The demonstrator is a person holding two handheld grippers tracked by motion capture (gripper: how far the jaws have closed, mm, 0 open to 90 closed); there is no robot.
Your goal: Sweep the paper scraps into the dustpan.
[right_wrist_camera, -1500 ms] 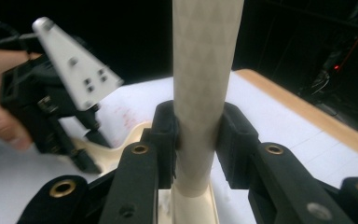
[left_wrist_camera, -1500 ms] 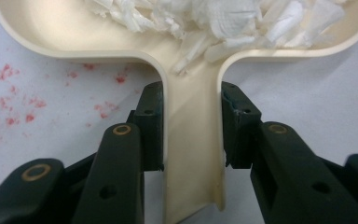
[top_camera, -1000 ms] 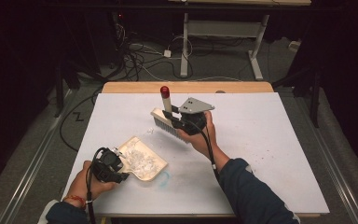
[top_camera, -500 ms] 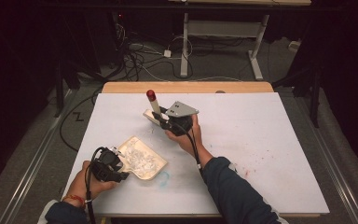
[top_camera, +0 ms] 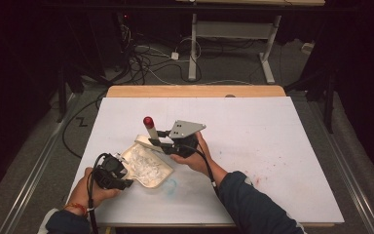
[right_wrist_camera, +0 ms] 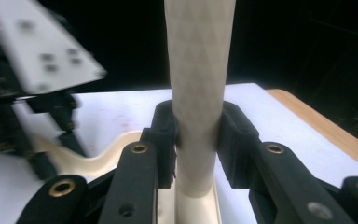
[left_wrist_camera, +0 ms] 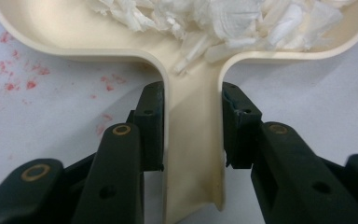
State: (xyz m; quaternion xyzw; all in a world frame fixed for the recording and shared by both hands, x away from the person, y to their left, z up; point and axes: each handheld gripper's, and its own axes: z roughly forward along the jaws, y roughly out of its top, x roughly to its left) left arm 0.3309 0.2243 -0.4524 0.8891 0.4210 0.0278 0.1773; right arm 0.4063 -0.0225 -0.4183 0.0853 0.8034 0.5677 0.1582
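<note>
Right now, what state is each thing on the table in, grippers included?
Dustpan: lying on the white table, loaded with white paper scraps.
Dustpan handle: clamped between the jaws.
Left gripper: shut on the handle.
Brush: handle upright, red tip on top, bristle end at the dustpan's far edge.
Right gripper: shut on the brush.

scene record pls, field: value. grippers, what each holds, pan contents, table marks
left gripper: shut on the dustpan handle
right gripper: shut on the brush handle
dustpan: cream, on the white table, front left
dustpan contents: white paper scraps
brush: red-tipped handle pointing up, head at the dustpan's far edge
table marks: red specks beside the dustpan; faint blue smudge near its front
</note>
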